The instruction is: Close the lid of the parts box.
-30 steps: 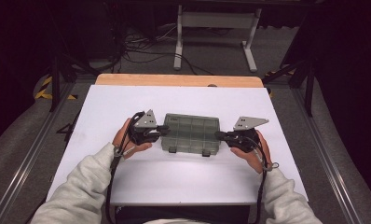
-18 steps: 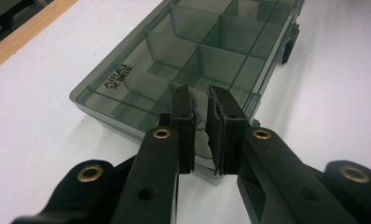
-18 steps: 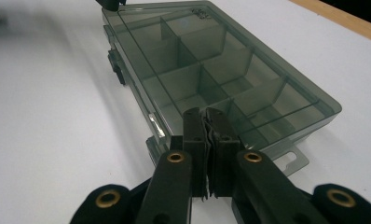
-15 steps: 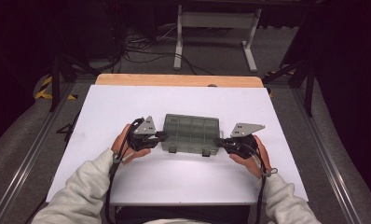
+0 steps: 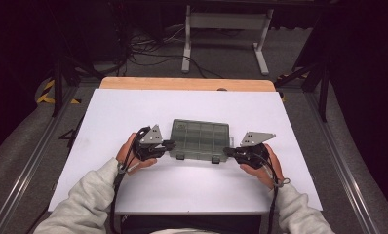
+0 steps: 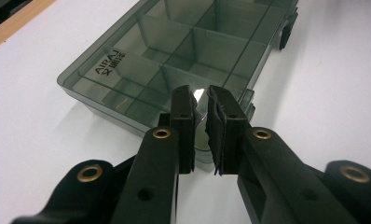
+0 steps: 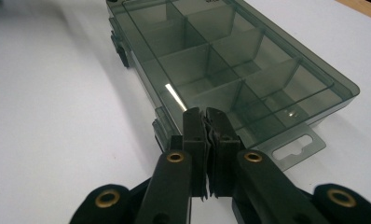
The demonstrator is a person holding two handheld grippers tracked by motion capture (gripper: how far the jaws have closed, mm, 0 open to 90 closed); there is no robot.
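A smoky translucent compartment box [image 5: 199, 139] lies flat with its lid down in the middle of the white table. My left gripper [image 5: 171, 145] is at its left short end. In the left gripper view the jaws [image 6: 200, 95] stand almost together over the box [image 6: 174, 51] edge, with a thin slit and nothing between them. My right gripper [image 5: 227, 151] is at the right end, near the front corner. In the right gripper view its jaws [image 7: 205, 116] are shut, tips over the box [image 7: 230, 56] beside the hang tab [image 7: 295, 149].
The white tabletop [image 5: 182, 195] has bare room on every side of the box. A wooden strip [image 5: 182, 84] runs along the far edge. Two dark latches [image 5: 181, 157] sit on the box's near side. Behind the table are a metal stand [image 5: 221, 29] and floor cables.
My right gripper has slid slightly toward the near side of the box's right end. The left gripper and the box have stayed put.
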